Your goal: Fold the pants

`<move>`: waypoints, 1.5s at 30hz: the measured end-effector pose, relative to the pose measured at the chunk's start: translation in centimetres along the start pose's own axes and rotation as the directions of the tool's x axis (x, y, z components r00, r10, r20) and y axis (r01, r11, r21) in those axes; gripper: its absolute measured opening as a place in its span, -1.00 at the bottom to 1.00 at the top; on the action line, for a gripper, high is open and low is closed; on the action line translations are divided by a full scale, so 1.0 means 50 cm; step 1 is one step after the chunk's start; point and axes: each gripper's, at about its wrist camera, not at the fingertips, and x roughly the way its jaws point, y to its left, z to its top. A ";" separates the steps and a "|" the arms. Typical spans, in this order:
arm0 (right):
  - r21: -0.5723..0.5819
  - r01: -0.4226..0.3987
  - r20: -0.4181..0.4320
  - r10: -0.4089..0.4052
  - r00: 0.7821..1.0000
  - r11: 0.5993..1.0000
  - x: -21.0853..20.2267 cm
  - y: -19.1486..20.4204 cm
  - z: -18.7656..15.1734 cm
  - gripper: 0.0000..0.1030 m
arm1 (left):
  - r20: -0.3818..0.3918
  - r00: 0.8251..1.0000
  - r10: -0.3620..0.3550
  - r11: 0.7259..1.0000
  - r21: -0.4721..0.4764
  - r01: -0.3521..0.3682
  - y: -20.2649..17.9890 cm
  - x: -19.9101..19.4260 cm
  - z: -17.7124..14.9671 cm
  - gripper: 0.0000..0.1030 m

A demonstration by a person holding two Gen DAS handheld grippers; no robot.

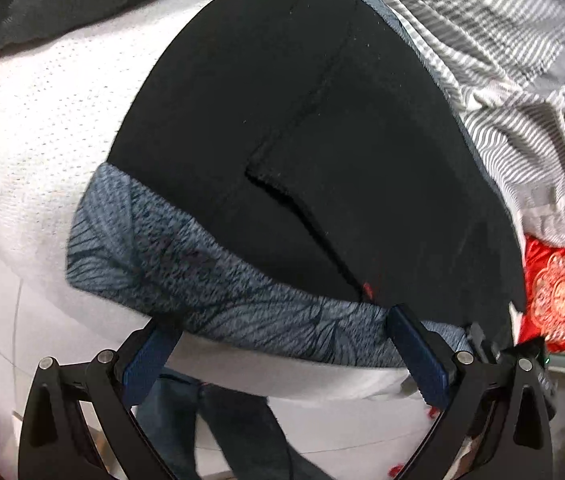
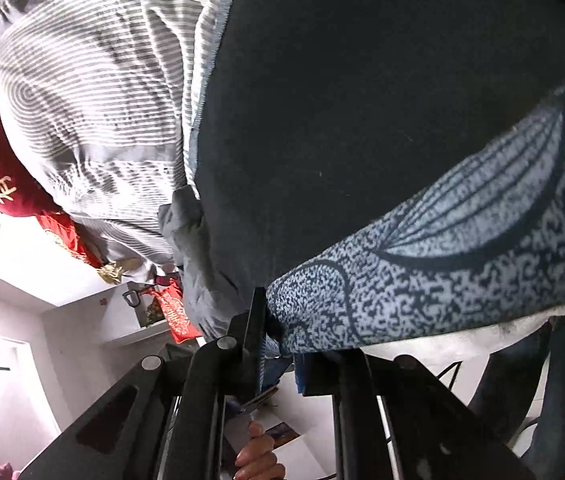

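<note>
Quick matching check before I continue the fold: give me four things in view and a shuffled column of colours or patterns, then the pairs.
1. pants
2. waistband
3. bedding
4. cushion

A. grey and white stripes
B. red with a pale round emblem
C. plain black
D. blue-grey leaf print

Pairs: 1-C, 2-D, 3-A, 4-B

Black pants (image 1: 322,140) with a blue-grey speckled waistband (image 1: 186,268) traced in dark leaf veins. Beneath them, a white dotted bed sheet (image 1: 42,128). Alongside, a grey-and-white striped duvet (image 1: 502,60), then a red cushion (image 1: 554,292) with a pale round ornament.
</note>
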 end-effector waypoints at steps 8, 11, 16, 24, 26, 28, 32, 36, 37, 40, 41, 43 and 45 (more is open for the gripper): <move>-0.027 0.046 -0.013 -0.046 0.999 0.999 0.003 0.025 0.000 -0.81 | 0.019 0.999 -0.037 0.999 -0.017 0.037 -0.015 -0.012 0.024 -0.37; -0.047 0.056 -0.006 -0.057 0.998 0.997 -0.005 0.047 0.003 -0.82 | 0.037 0.999 -0.028 0.999 0.038 0.026 -0.030 -0.038 0.021 -0.54; -0.097 0.076 0.014 -0.075 0.997 0.992 -0.012 0.105 0.017 -0.82 | 0.080 0.997 -0.005 0.985 0.171 -0.009 -0.092 -0.083 0.029 -0.54; -0.174 0.093 0.039 -0.087 0.995 0.980 -0.024 0.198 0.070 -0.82 | 0.129 0.991 -0.027 0.960 0.281 -0.011 -0.184 -0.137 0.098 -0.54; -0.193 0.101 0.029 -0.098 0.995 0.976 -0.019 0.223 0.099 -0.82 | 0.138 0.990 -0.028 0.956 0.292 -0.013 -0.213 -0.131 0.131 -0.54; -0.217 0.108 0.013 -0.108 0.994 0.970 -0.008 0.248 0.136 -0.82 | 0.151 0.988 -0.021 0.951 0.307 -0.026 -0.242 -0.132 0.163 -0.54; -0.246 0.124 -0.029 -0.135 0.990 0.961 0.021 0.289 0.231 -0.82 | 0.173 0.985 -0.005 0.945 0.324 -0.052 -0.271 -0.126 0.234 -0.54; -0.242 0.149 -0.071 -0.171 0.983 0.959 0.057 0.307 0.335 -0.82 | 0.182 0.983 0.041 0.942 0.321 -0.099 -0.330 -0.070 0.310 -0.54; -0.229 0.155 -0.084 -0.178 0.980 0.961 0.069 0.304 0.365 -0.82 | 0.183 0.982 0.053 0.941 0.321 -0.110 -0.340 -0.055 0.328 -0.53; -0.209 0.173 -0.114 -0.200 0.973 0.963 0.100 0.296 0.422 -0.82 | 0.199 0.974 0.112 0.931 0.321 -0.173 -0.370 -0.002 0.369 -0.53; -0.208 0.180 -0.130 -0.210 0.969 0.961 0.115 0.288 0.444 -0.82 | 0.204 0.970 0.135 0.926 0.321 -0.197 -0.373 0.015 0.378 -0.53; -0.205 0.195 -0.157 -0.228 0.961 0.959 0.142 0.274 0.474 -0.82 | 0.205 0.963 0.173 0.917 0.322 -0.234 -0.376 0.040 0.390 -0.53; -0.190 0.214 -0.181 -0.248 0.952 0.958 0.167 0.255 0.496 -0.82 | 0.199 0.959 0.202 0.912 0.320 -0.258 -0.374 0.064 0.399 -0.53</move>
